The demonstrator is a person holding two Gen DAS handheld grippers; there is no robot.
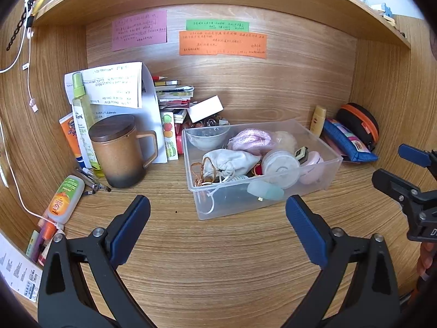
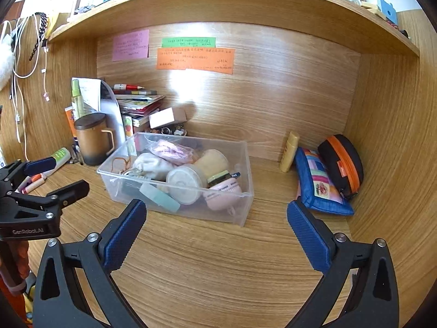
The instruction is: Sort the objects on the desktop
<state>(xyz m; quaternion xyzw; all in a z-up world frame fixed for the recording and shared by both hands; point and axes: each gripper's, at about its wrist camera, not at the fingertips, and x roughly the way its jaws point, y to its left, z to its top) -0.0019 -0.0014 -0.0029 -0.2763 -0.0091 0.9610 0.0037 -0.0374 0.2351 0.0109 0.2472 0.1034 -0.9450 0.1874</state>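
Both claws are hovering over the near part of the wooden counter (image 1: 218, 259), each with its blue pads spread wide apart and nothing between them. The left claw (image 1: 218, 211) is pointing towards the clear plastic rectangular box (image 1: 262, 199), which is sitting in the middle of the counter, a little to the right of it. The right claw (image 2: 215, 214) is facing the same box from the right.

Inside the box a white drawstring cloth pouch (image 1: 229, 161), a pink coiled cord (image 1: 251, 139), a round white-lidded jar (image 1: 280, 168) and a pale pink round case (image 1: 311, 168) are lying jumbled together.

At the far left a brown ceramic mug with a dark wooden lid (image 1: 120, 150) is standing upright, just beside a tall yellow-green spray bottle (image 1: 82, 120). An orange-labelled squeeze bottle (image 1: 64, 199) is lying near the left wall. At the far right a blue patchwork zip pouch (image 2: 319, 186) is leaning against a black case with an orange zip (image 2: 341, 164).
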